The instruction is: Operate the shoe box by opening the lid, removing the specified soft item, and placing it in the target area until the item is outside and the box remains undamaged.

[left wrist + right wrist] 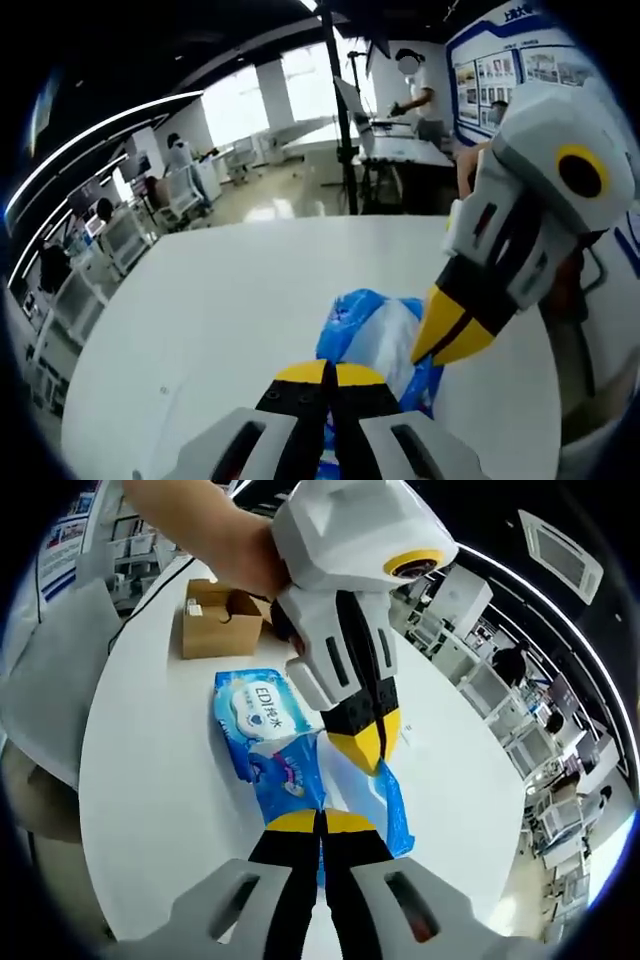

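Pack: blue wipes pack [268, 742] lay flat on white surface [150, 780], outside open shoe box [220, 620].
Right gripper [320, 825]: jaws together, pinching pack edge.
Left gripper [368, 752]: jaws closed, tip touching pack.
Advice: release gently, lift straight, avoid dragging.

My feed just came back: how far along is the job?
Done: the blue wipes pack lies on the white table, apart from the open cardboard box. In hand: the left gripper and right gripper meet at the pack. Left: release and withdraw.

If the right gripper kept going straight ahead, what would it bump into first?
Probably the blue wet-wipes pack lying on the white table just past the right gripper; the left gripper hangs close beside that line, depth unclear.
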`<state>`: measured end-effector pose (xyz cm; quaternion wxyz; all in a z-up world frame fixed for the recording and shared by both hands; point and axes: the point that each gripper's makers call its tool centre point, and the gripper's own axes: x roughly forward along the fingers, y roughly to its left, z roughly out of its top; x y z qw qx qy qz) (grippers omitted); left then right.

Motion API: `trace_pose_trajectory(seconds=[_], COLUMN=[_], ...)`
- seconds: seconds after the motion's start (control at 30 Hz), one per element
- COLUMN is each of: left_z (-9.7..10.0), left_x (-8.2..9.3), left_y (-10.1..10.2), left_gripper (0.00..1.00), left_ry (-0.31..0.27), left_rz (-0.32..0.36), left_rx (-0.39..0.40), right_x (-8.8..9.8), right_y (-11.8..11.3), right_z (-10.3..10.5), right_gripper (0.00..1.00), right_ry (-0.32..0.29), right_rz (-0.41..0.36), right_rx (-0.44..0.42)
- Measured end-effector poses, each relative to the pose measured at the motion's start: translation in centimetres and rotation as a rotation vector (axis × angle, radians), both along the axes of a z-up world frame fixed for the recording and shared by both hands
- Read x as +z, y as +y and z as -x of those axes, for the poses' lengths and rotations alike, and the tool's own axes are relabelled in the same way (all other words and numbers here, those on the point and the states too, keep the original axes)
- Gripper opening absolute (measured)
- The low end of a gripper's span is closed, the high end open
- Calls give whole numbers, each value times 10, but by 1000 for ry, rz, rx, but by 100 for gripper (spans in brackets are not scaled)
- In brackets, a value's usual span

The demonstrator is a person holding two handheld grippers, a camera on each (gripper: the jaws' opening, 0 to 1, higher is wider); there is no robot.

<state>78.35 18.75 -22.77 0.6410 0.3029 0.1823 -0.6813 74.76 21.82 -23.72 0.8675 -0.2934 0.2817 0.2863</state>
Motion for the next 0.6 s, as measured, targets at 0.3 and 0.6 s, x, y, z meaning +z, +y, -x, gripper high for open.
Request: trace_pose_trajectory(seconds=[0.3, 0.6], left_z=[3, 0], left_x=[-26, -47], left_y=[-8, -9], left_gripper=[0, 0], left_ry=[27, 50], left_rz=[-25, -44], left_rx=[-26, -19], right_x=[-28, -46], right_y=[-15, -20], right_z=[1, -2], right_gripper=[0, 0], right_ry=[34, 59], right_rz=[-13, -16], right_rx=[-38, -49])
